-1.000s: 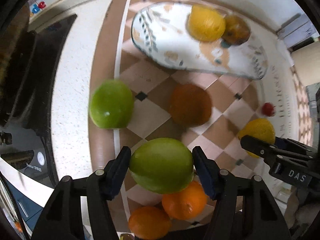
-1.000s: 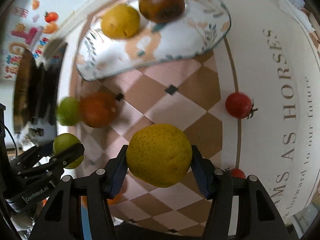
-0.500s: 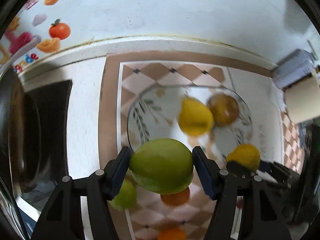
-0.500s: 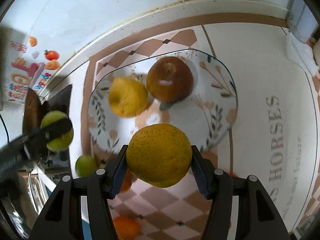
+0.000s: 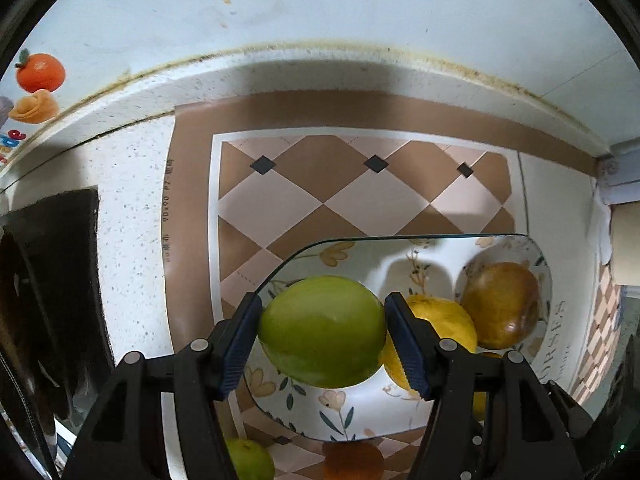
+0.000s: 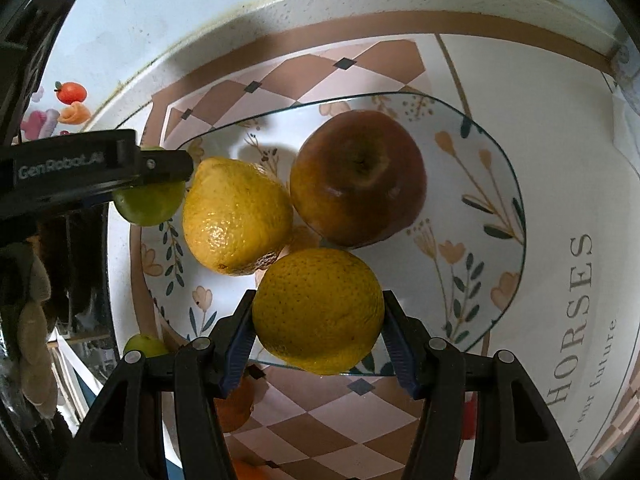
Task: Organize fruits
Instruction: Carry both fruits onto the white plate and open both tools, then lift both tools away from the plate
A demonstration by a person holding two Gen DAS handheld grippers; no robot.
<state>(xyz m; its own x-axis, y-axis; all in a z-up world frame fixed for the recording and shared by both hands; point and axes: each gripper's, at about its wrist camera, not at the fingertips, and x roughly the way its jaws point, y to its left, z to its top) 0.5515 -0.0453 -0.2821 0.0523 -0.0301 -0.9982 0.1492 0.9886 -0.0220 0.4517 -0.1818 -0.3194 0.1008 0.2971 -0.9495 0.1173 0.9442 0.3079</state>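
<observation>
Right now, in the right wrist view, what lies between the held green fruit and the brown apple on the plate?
A yellow lemon-shaped fruit lies on the plate between the green fruit and the brown apple, touching the apple. The right wrist view shows it.

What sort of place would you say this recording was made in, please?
Most likely a home kitchen counter. A speckled stone worktop meets a white wall bearing fruit stickers, and a floral plate of fruit sits on a checked mat.

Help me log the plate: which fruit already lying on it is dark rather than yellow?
The brownish-red apple, lying at the plate's far side, dimple up. The lemon beside it is bright yellow; the other yellow fruit is in the right gripper.
</observation>
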